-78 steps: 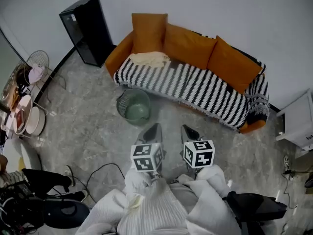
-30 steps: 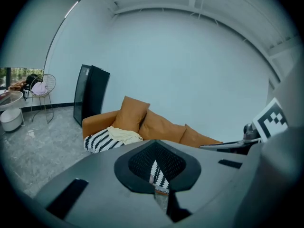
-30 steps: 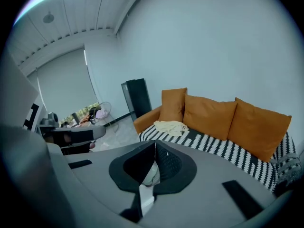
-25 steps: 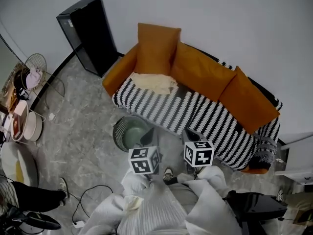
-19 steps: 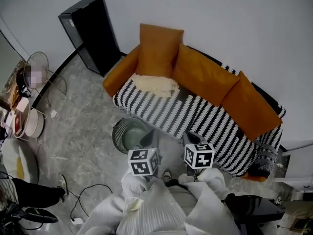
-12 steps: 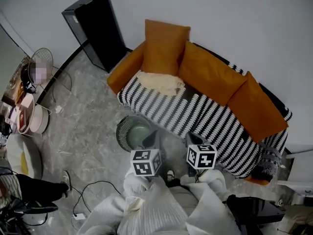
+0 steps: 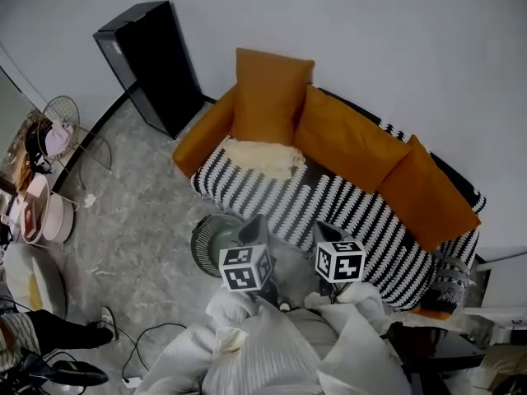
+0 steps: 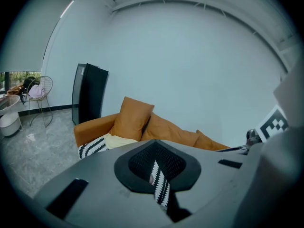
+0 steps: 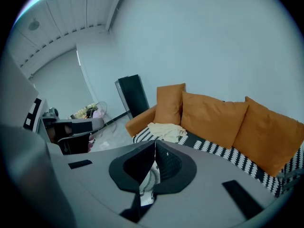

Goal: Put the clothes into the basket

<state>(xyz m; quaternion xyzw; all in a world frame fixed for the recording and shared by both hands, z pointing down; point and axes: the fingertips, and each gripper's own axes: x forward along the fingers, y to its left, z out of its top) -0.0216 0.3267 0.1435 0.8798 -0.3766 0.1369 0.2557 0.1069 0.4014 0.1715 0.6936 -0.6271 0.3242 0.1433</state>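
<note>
Cream cloth (image 7: 257, 156) lies w/ long axis along striped sofa (image 7: 354, 208) seat, basket (image 7: 200, 235) upright on grey floor (image 7: 140, 212); L gripper (image 7: 254, 225) & R gripper (image 7: 323, 230) closed, empty.

An orange sofa (image 7: 203, 132) runs diagonally across the centre of the head view against a pale wall (image 7: 370, 31), with three orange cushions (image 7: 350, 142) propped along its back and a black-and-white striped throw (image 7: 346, 208) covering its seat. A tall black cabinet (image 7: 152, 64) stands on the grey marbled floor (image 7: 136, 212) at the upper left, just beside the sofa's arm. A wire chair (image 7: 64, 122) sits at the left edge, and a black cable (image 7: 156, 333) loops across the floor at the lower left.
</note>
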